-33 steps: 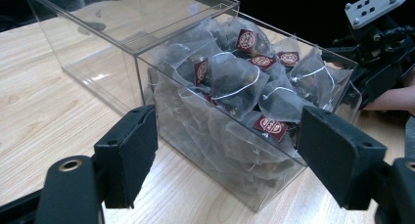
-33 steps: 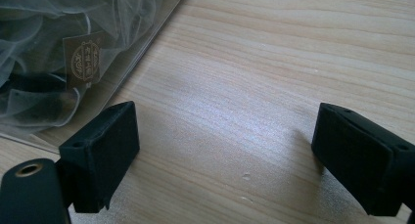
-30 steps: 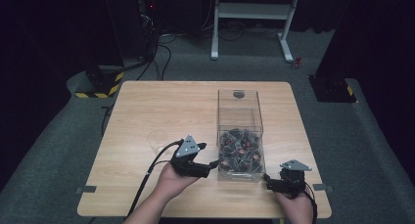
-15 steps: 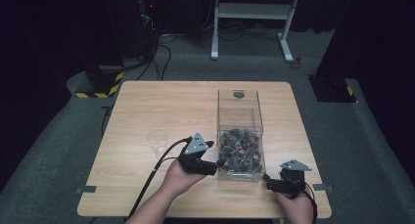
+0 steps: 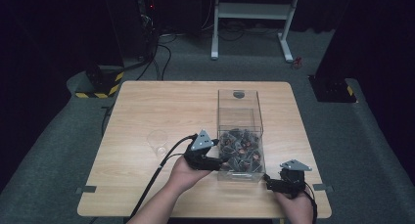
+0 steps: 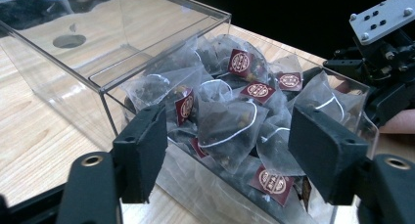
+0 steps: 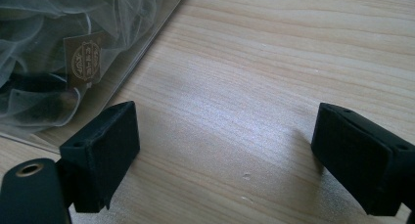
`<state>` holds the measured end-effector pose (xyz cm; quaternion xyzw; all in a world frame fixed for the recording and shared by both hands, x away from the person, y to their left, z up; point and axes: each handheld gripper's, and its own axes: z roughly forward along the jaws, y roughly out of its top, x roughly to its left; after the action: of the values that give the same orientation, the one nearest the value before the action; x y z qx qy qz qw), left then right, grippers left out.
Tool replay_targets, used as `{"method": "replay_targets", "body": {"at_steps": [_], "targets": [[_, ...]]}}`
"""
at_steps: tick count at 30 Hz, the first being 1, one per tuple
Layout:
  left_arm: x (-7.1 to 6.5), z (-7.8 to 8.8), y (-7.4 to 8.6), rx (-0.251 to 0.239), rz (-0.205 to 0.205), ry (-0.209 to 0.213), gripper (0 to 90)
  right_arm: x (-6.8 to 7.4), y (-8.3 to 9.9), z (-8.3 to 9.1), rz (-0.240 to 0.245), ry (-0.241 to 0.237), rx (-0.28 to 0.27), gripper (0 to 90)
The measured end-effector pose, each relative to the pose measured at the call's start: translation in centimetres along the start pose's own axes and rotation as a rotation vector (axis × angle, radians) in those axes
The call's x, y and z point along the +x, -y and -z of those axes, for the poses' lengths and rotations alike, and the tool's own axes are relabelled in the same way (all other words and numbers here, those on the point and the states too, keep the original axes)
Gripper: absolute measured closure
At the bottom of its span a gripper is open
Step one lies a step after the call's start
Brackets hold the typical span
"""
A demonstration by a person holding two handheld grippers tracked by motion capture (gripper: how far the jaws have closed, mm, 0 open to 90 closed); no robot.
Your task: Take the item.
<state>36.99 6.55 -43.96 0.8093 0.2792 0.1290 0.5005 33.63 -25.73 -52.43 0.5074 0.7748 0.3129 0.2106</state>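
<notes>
- Your left gripper [image 5: 211, 155] has its jaws well apart with nothing pressed between them; they have just been closing a little, and the heap of tea bags [image 6: 230, 121] sits beyond the pads, not in them.
- In the left gripper view those jaws frame the near, open end of the clear box [image 5: 240, 136], so the tea bags lie straight ahead of the left jaws and slightly below.
- The clear box runs lengthwise away from you across the counter [image 5: 161, 106]; the tea bags fill only its near end, while the far end is bare under a lid.
- Your right gripper [image 5: 276, 184] rests by the box's near right corner, jaws wide and empty over bare wood.
- The left hand is the nearer to the tea bags, I judge; the coming reach likely goes forward and down over the box's left wall.
- A small clear cup [image 5: 157, 142] stands left of the box, beyond your left gripper.
</notes>
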Motion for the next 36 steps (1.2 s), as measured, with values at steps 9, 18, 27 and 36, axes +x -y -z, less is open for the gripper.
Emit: {"method": "replay_targets", "body": {"at_steps": [9,18,27,36], "targets": [[-0.5,-0.7,-0.5,0.009,-0.021,0.009,38.9,0.0,0.0,0.0,0.0,0.0,0.0,10.3],[-0.8,-1.3,-0.7,0.016,-0.038,-0.02,58.2,0.0,0.0,0.0,0.001,0.001,-0.001,10.3],[-0.9,-1.4,-0.6,0.026,-0.062,-0.022,74.3,0.0,0.0,0.0,0.001,0.0,-0.001,10.4],[-1.1,-1.4,-0.5,0.026,-0.084,-0.022,89.6,0.0,0.0,0.0,0.002,0.0,-0.001,10.5]]}}
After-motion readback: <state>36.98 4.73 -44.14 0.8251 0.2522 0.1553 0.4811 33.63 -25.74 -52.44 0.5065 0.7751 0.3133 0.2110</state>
